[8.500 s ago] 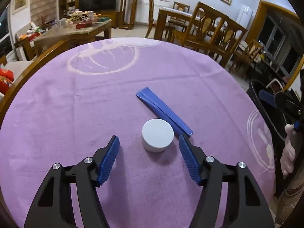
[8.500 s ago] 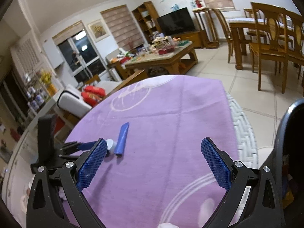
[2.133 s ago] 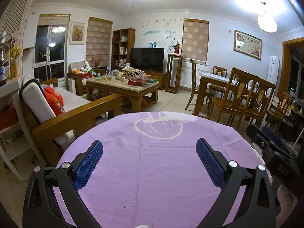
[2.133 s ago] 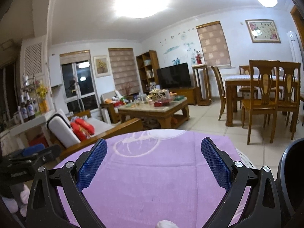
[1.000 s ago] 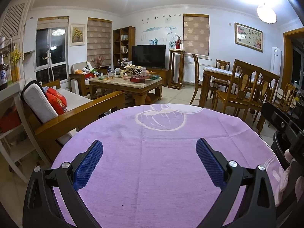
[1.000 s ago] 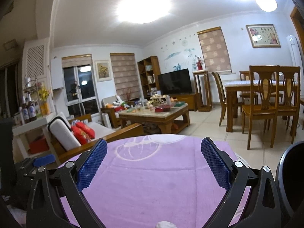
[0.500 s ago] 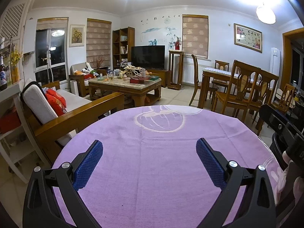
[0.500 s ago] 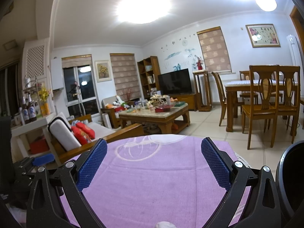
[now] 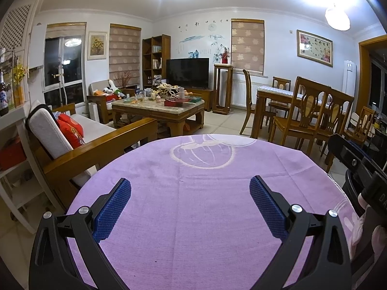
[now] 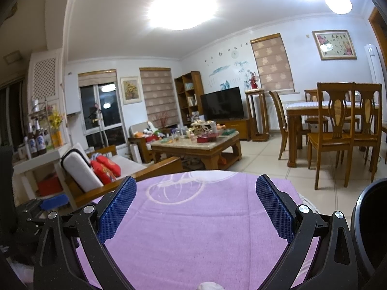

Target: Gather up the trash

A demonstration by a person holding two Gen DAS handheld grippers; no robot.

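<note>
My left gripper [image 9: 191,188] hangs open over the round table with the purple cloth [image 9: 198,207], nothing between its blue pads. My right gripper [image 10: 196,188] is open too, above the same purple cloth [image 10: 193,229], and holds nothing. No trash shows on the cloth in either view. A black bin [image 10: 370,227] stands at the table's right edge in the right wrist view. In the left wrist view the right gripper's black body [image 9: 358,169] and a gloved hand [image 9: 367,232] show at far right. The left gripper's body [image 10: 36,212] shows at far left in the right wrist view.
A wooden sofa with red cushions [image 9: 70,130] stands left of the table. Beyond it is a cluttered coffee table [image 9: 159,106]. Dining chairs and a table [image 9: 307,111] stand at the right. A tiled floor lies between.
Since 8.5 s ago the white round object and blue wrapper are gone from view. Both grippers tilted up to face the room. Over the last second both are nearly still.
</note>
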